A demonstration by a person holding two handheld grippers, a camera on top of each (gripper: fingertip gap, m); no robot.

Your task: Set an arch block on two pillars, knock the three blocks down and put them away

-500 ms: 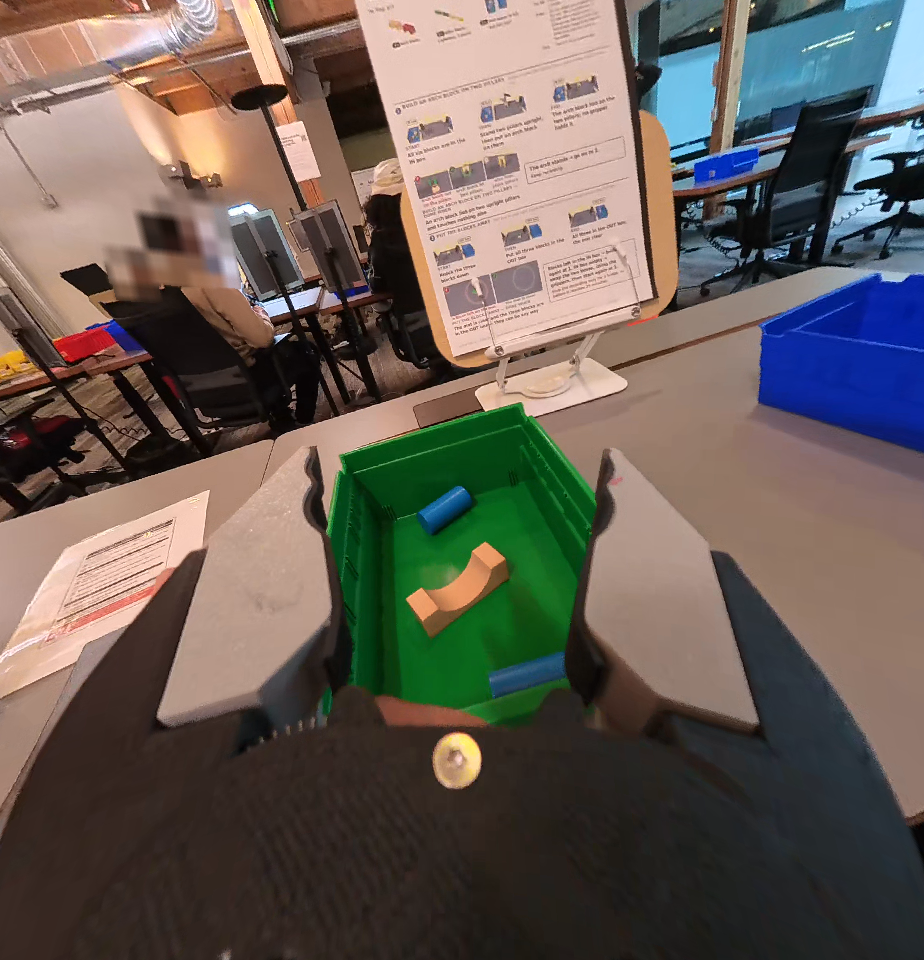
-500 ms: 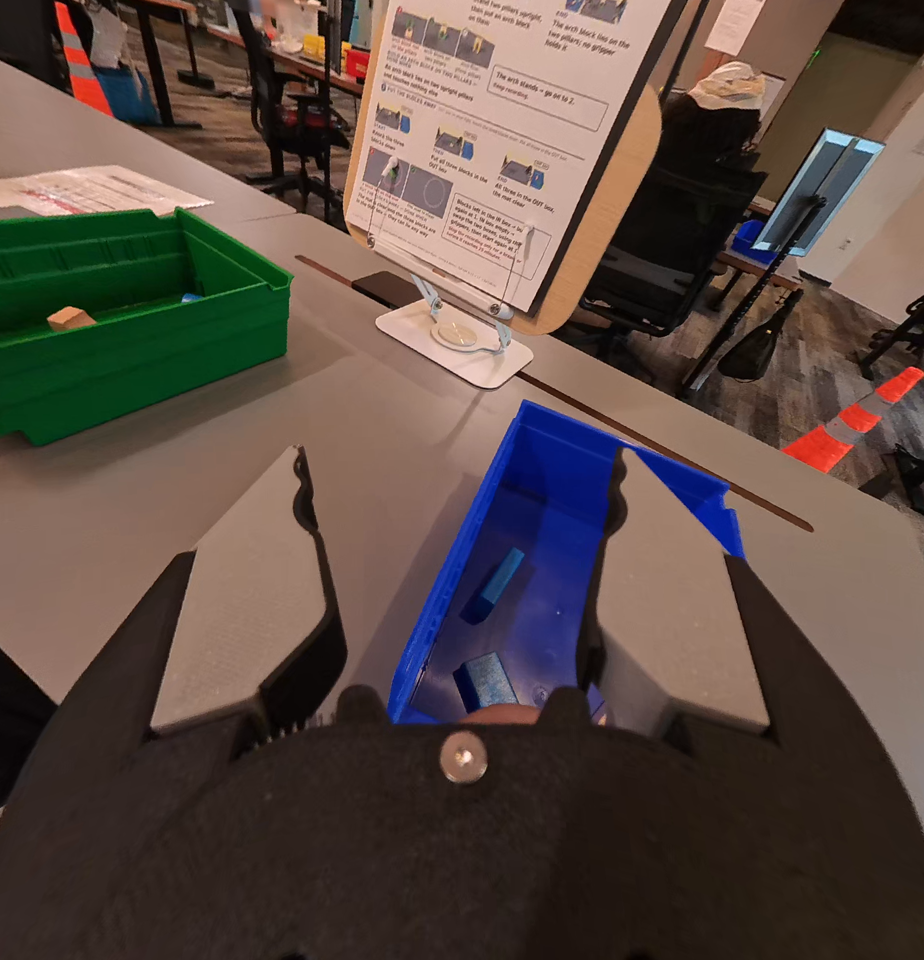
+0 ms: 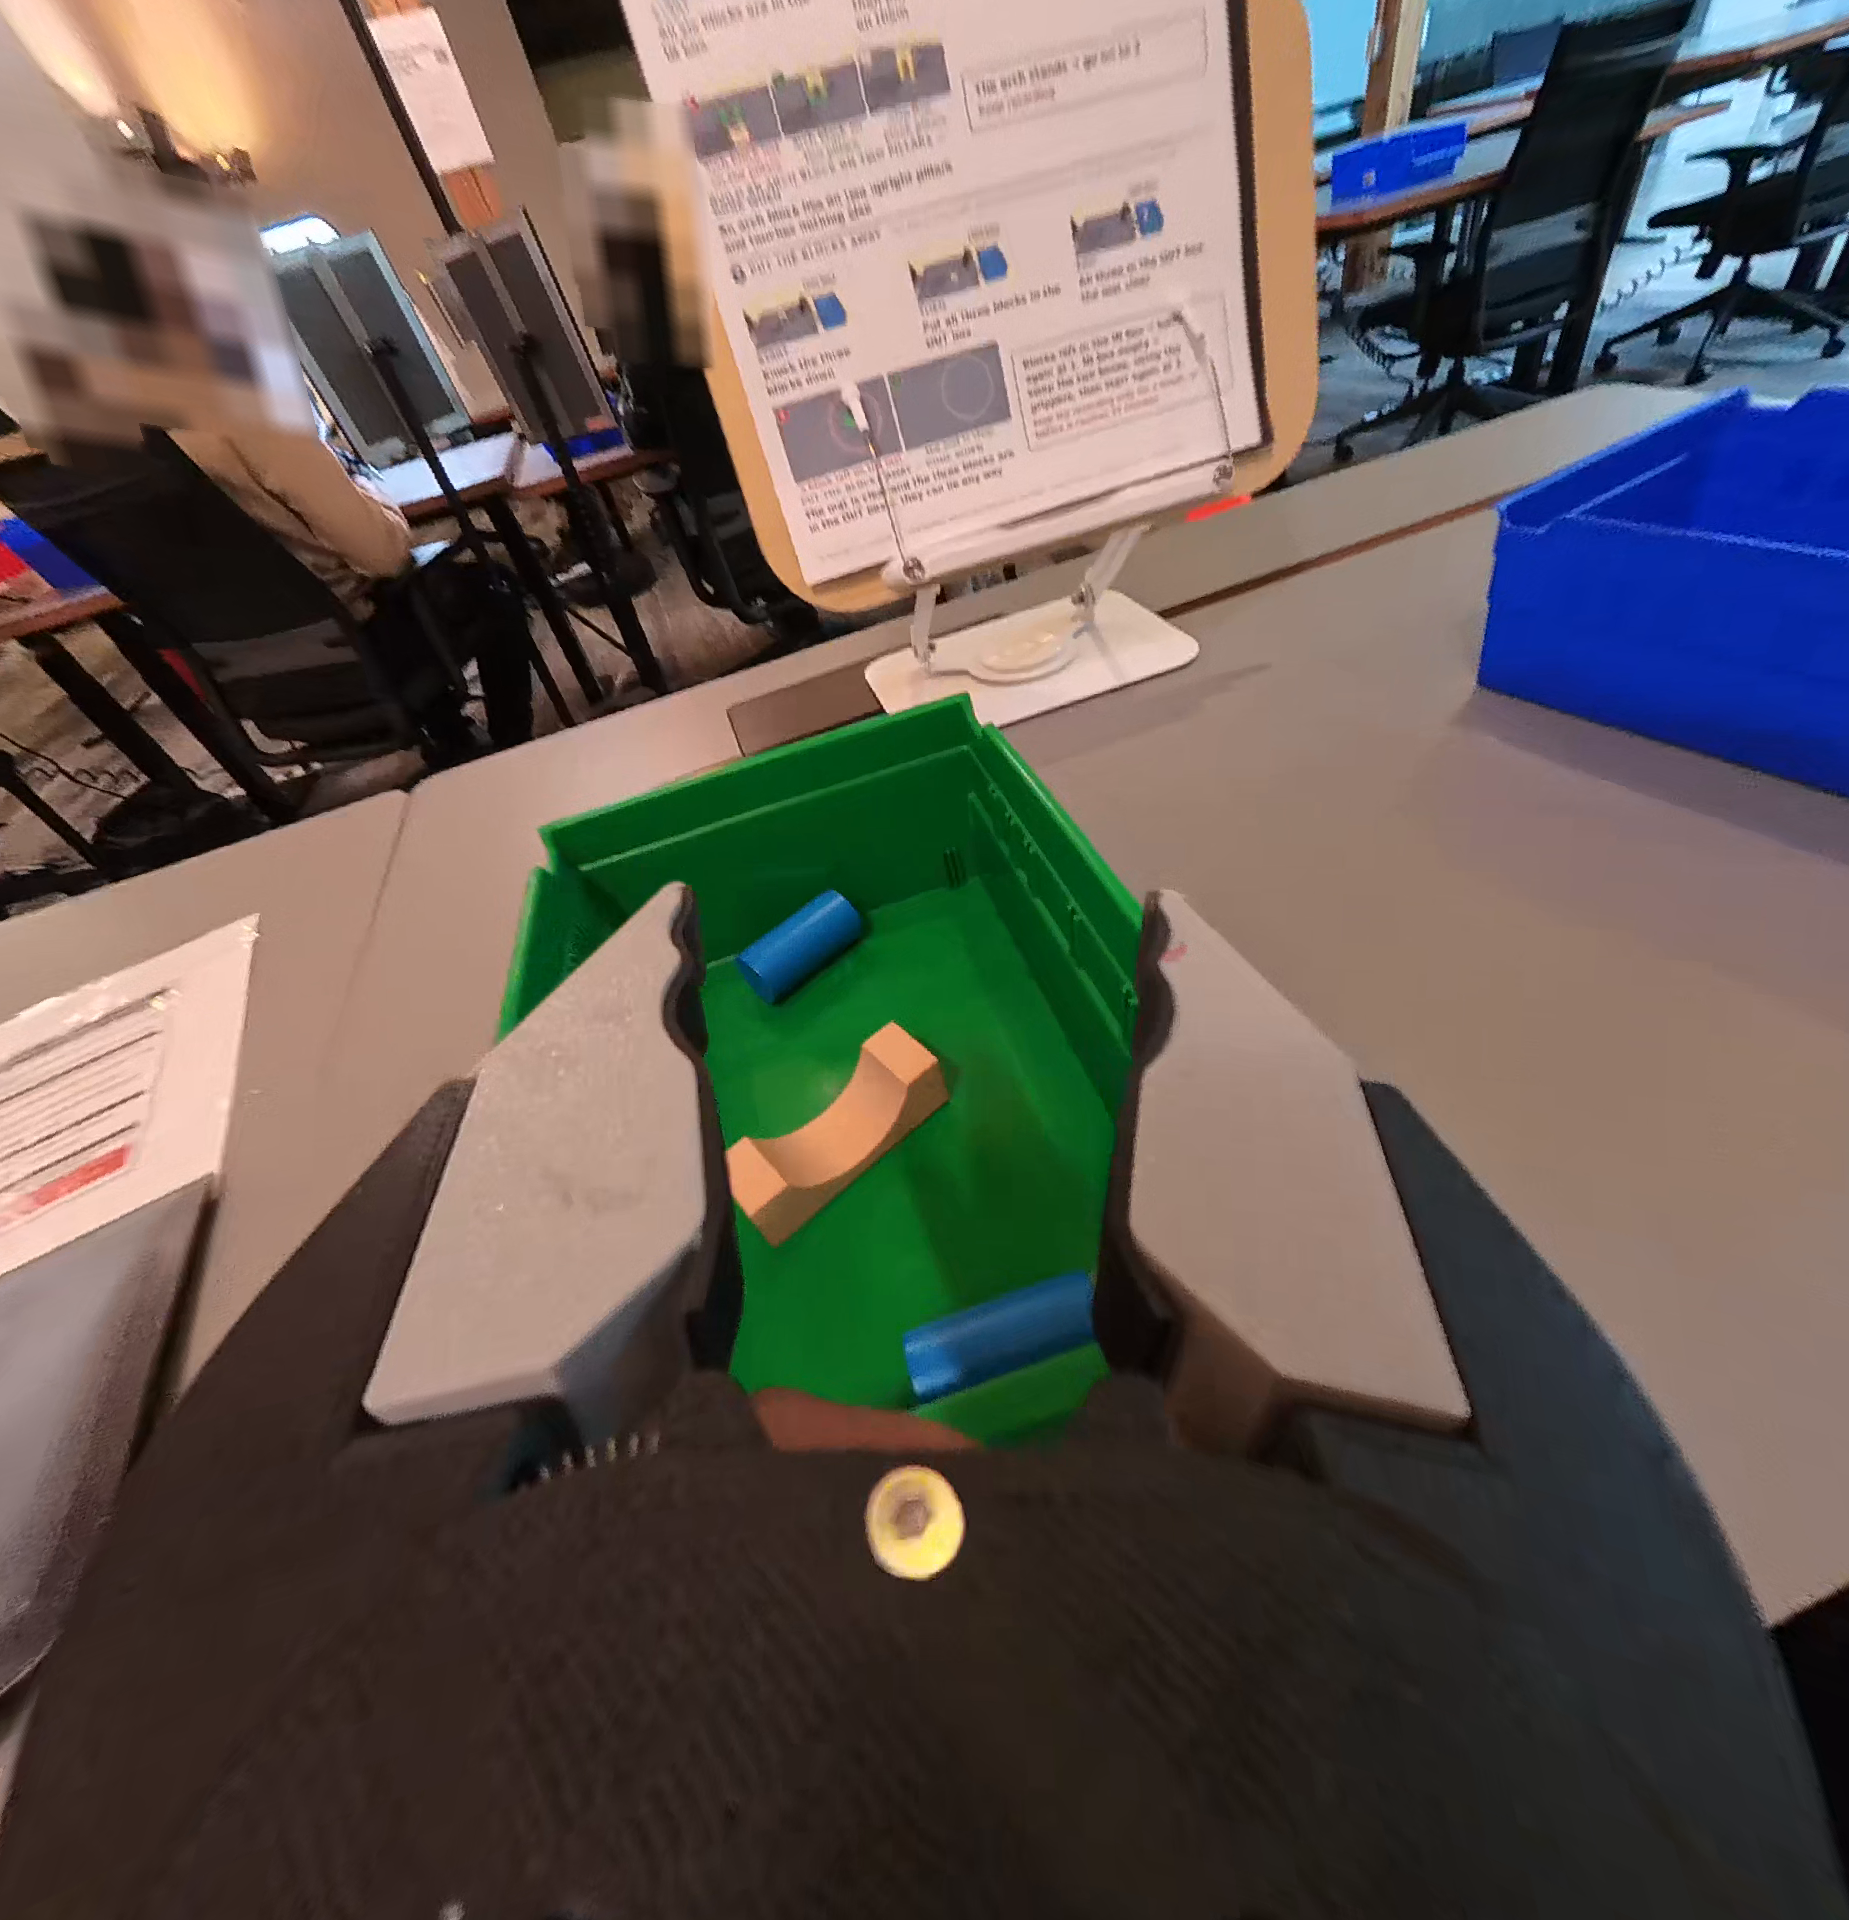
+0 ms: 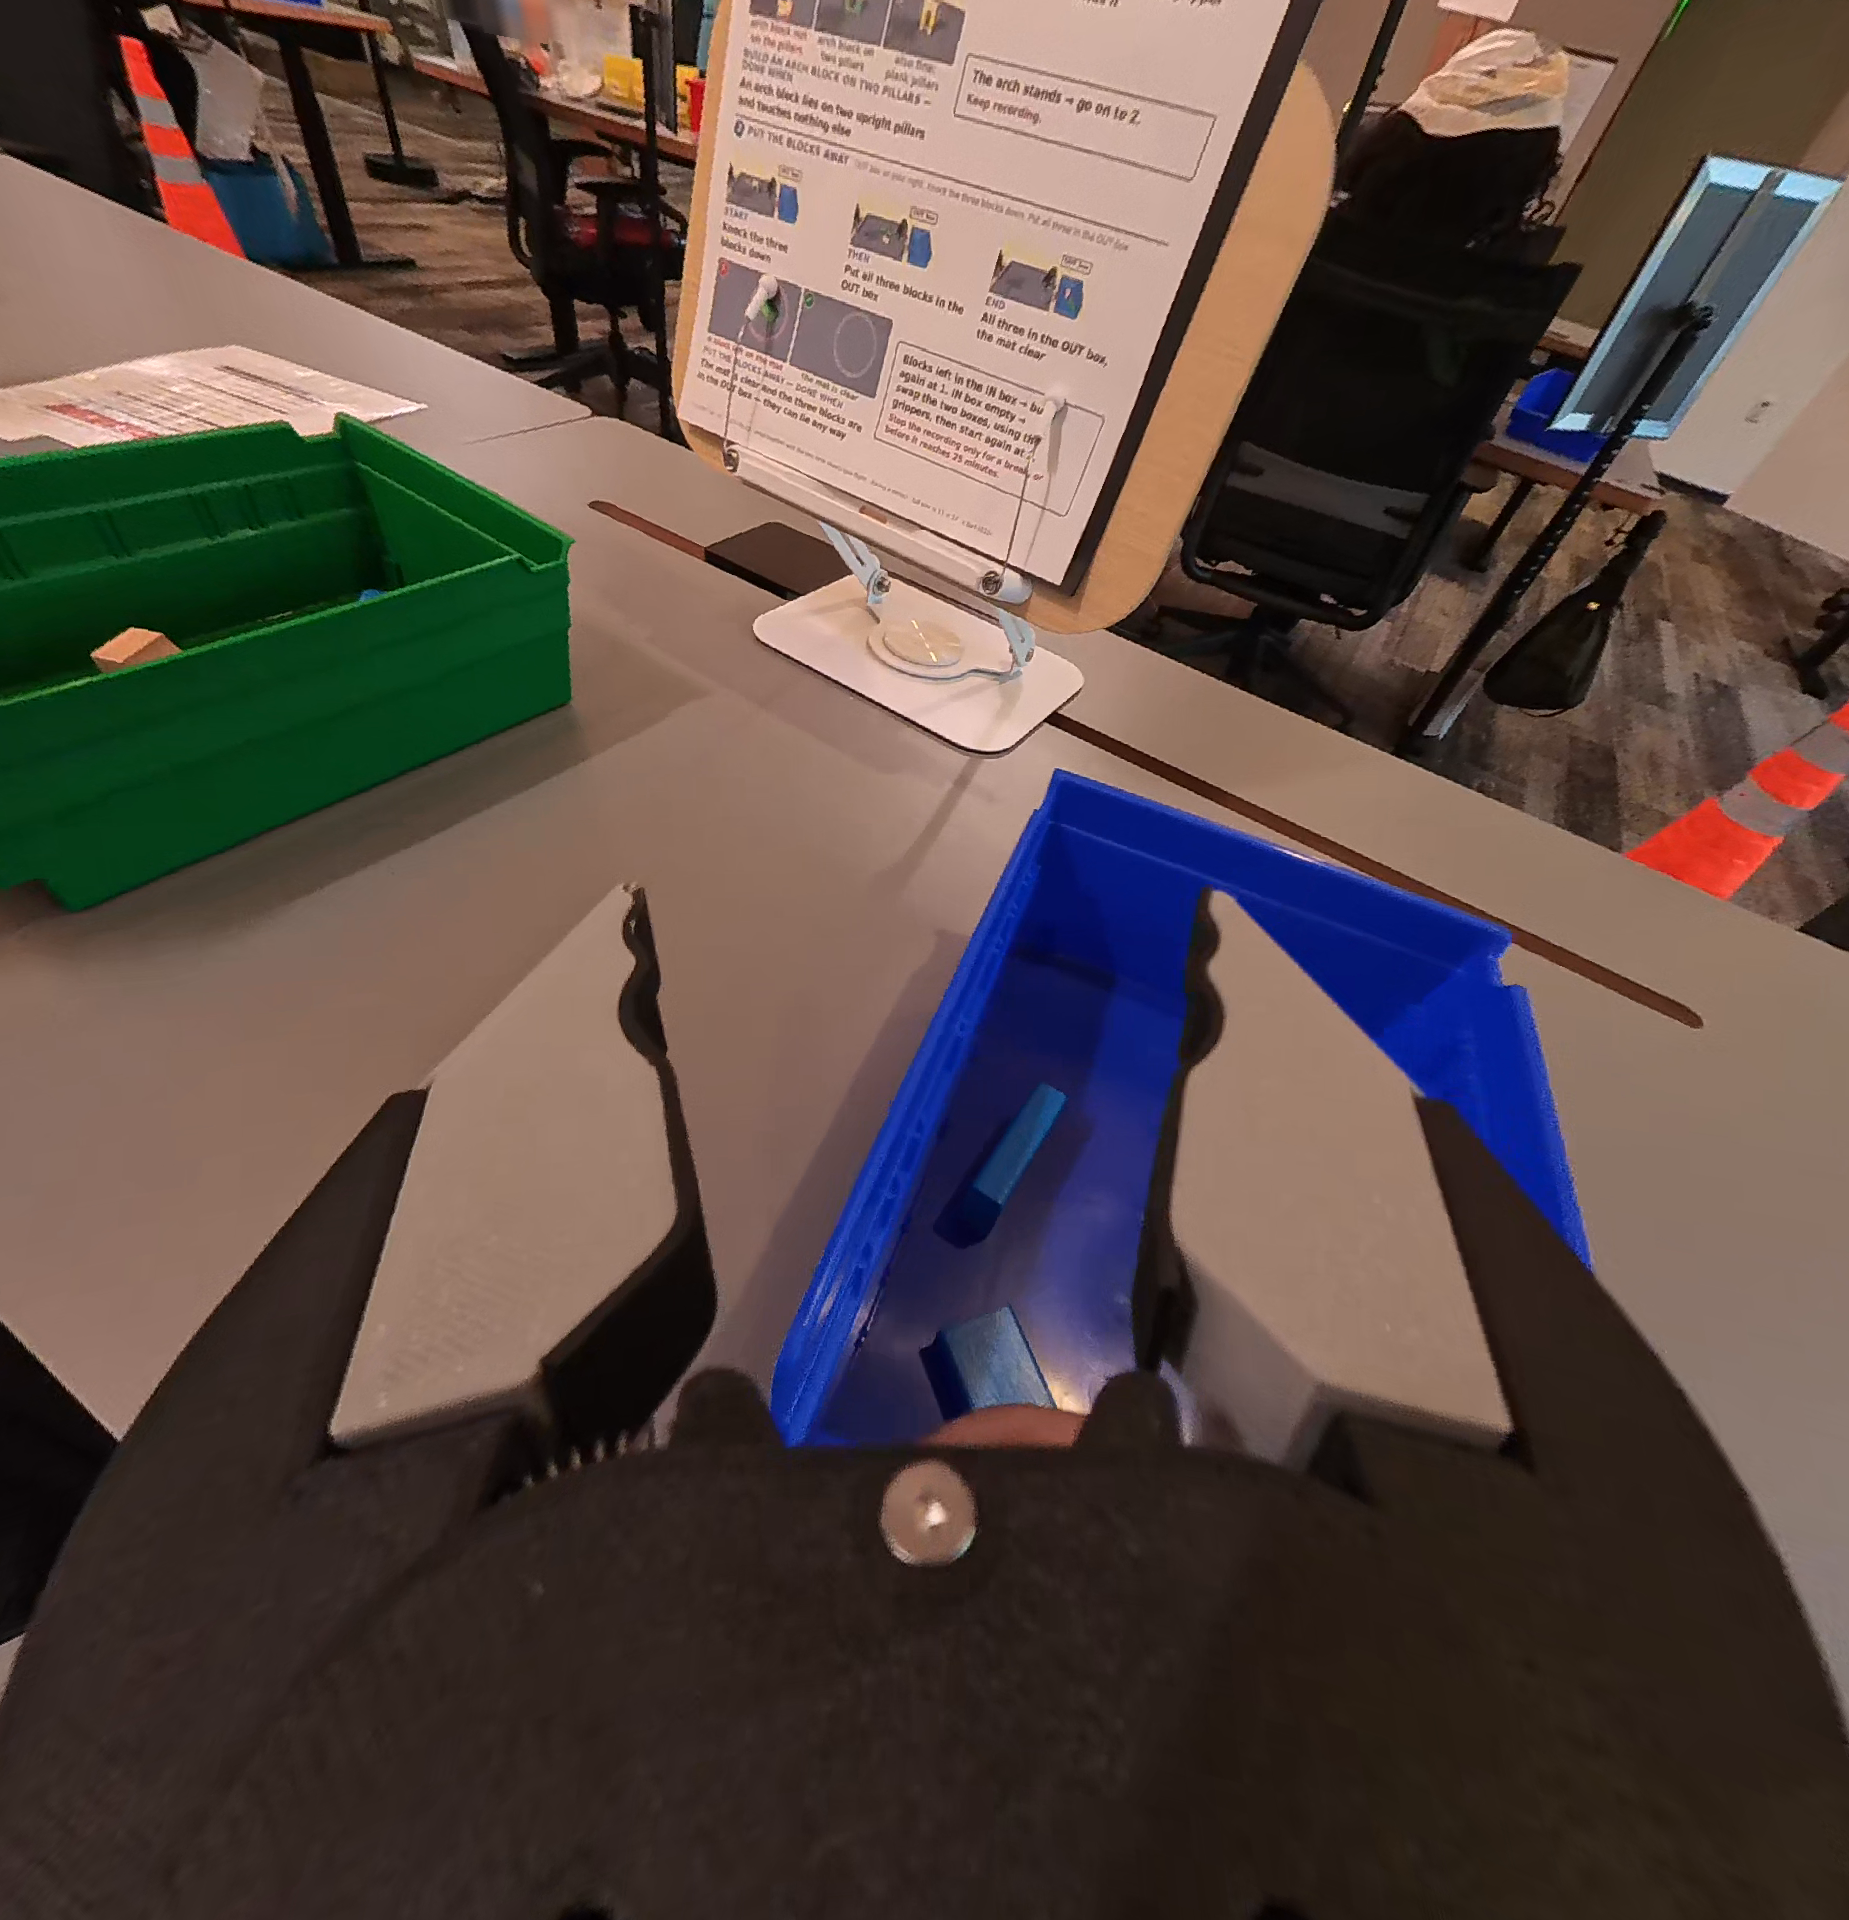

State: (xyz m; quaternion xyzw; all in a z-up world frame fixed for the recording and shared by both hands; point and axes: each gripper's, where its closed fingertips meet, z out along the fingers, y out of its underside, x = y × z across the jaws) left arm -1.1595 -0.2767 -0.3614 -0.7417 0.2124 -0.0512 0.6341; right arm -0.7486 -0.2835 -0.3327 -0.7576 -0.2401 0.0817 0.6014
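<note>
Two hand-held grippers hover over a smooth grey table (image 4: 691, 831). Each has a matte black textured body and two flat grey fingers with wavy dark inner pads.

The left gripper (image 3: 915, 935) is held above a green plastic bin (image 3: 1055, 883) with ribbed inner walls, its fingers spread wide and gripping nothing. Three blocks lie on the bin floor: one tan wooden arch block (image 3: 837, 1127) resting on its side, one blue cylinder pillar (image 3: 800, 945) near the far wall, and a second blue cylinder pillar (image 3: 998, 1335) at the near edge, close by the right finger.

The right gripper (image 4: 920, 914) is held above a glossy blue plastic bin (image 4: 1315, 862), its fingers also wide apart with nothing between them. Two blue rectangular blocks lie inside: a long one (image 4: 1013, 1153) mid-floor and a shorter one (image 4: 987, 1371) nearer the gripper.

Between the bins, at the table's far edge, a white stand (image 4: 920, 665) props up one wooden board bearing a printed instruction sheet (image 4: 951, 260). One laminated paper (image 3: 78, 1081) lies flat left of the green bin.

The room is an open office with carpet, desks, black chairs, tilted monitors and orange-striped cones (image 4: 1772, 790).
</note>
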